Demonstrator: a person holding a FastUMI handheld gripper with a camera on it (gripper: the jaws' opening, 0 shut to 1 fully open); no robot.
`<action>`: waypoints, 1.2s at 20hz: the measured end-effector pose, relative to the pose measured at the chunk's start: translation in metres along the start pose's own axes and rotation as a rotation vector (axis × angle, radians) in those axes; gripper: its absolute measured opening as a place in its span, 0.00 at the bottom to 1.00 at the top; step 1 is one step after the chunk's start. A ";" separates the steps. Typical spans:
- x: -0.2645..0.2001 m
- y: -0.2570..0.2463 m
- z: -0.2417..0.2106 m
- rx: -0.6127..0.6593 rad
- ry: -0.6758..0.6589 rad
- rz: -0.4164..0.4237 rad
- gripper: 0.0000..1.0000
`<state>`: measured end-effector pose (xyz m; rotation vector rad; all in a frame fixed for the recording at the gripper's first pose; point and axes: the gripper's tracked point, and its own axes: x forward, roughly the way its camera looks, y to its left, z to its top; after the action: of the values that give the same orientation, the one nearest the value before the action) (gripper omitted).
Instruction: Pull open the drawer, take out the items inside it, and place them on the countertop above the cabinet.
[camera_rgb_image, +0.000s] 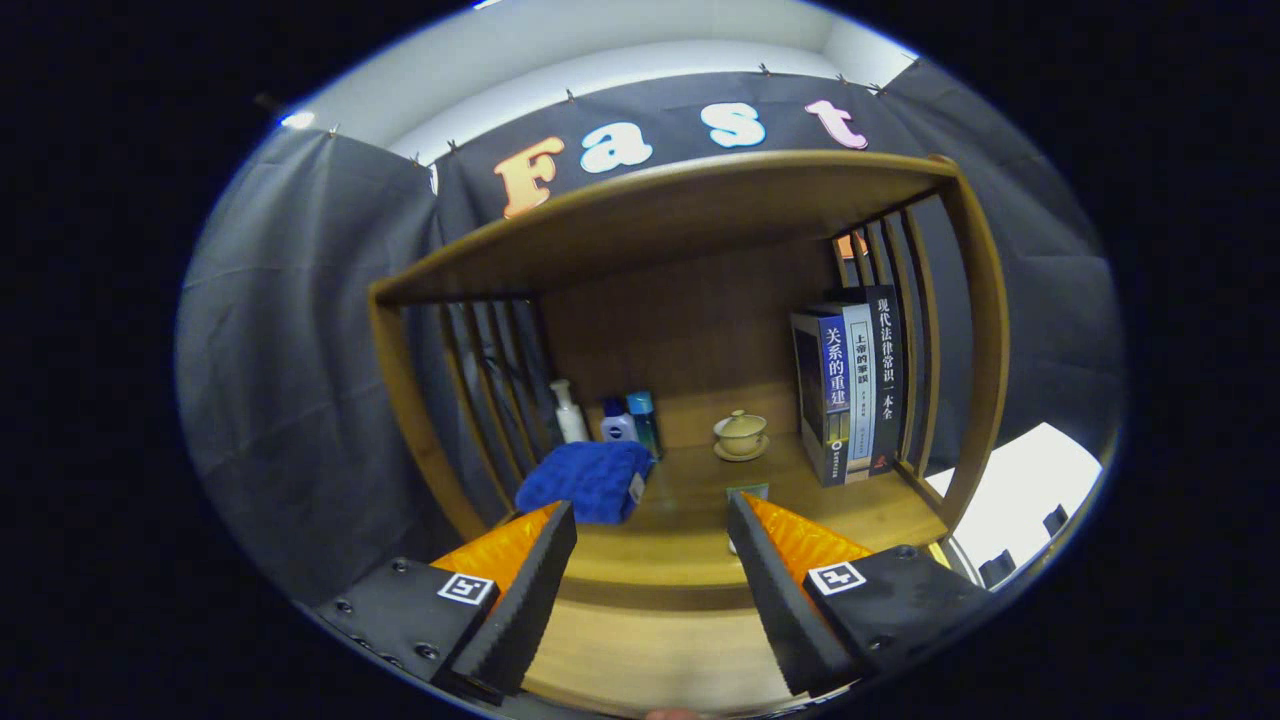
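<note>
A wooden cabinet (690, 330) with slatted sides is seen ahead of the gripper (650, 520), whose jaws are spread wide apart with nothing held between them. On the counter (690, 540), from the left, a white bottle (569, 411) is set at the back beside the left slats, followed by a small white and blue bottle (618, 424) and a teal bottle (643, 418). A folded blue towel (585, 478) is laid in front of these bottles, just beyond the left finger. Further right, a lidded tea cup on a saucer (740, 435) is placed near the back panel. Upright books (848, 385) are stood against the right slats. The drawer cannot be made out.
</note>
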<state>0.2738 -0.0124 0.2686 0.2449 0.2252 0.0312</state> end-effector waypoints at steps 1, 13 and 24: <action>-0.011 0.006 -0.006 -0.015 -0.003 0.018 0.98; -0.090 -0.010 -0.107 -0.105 0.026 -0.053 0.98; -0.122 0.017 -0.235 -0.215 0.272 0.059 0.99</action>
<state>0.1022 0.0526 0.0776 0.0319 0.4826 0.1466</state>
